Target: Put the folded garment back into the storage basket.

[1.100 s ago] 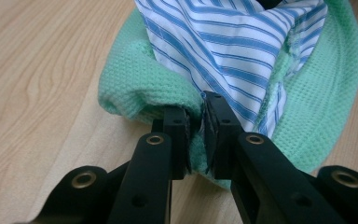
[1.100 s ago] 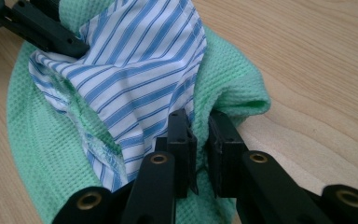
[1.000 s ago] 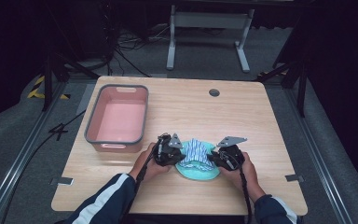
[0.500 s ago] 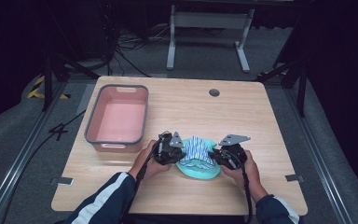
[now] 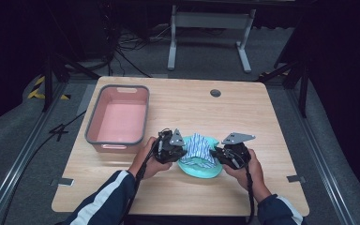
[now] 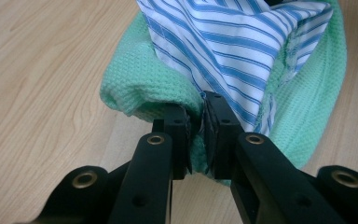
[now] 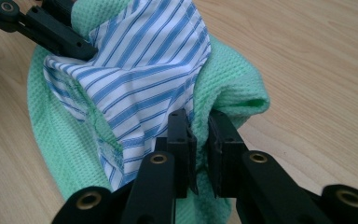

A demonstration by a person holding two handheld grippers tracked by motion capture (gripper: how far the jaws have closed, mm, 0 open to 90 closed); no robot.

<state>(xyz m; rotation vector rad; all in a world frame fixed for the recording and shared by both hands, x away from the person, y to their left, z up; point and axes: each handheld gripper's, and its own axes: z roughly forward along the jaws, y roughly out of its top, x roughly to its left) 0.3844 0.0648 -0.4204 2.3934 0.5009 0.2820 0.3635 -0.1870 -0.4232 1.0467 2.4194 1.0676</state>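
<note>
At the near middle of the bench [image 5: 272, 117], my left tool [image 6: 196, 128] and right tool [image 7: 199, 140] each clamp an edge of the green cloth [image 5: 198, 165] bundled around a striped cloth [image 5: 199, 146]. Uneven pulling could spill the striped piece. The pink bin [image 5: 118, 140], far left, sits empty.

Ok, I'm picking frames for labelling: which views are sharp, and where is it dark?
High view: table evenly lit, surroundings almost black, cloths small and soft. Left gripper view: striped cloth crisp, nearest jaw parts soft. Right gripper view: green cloth weave sharp, no glare.
</note>
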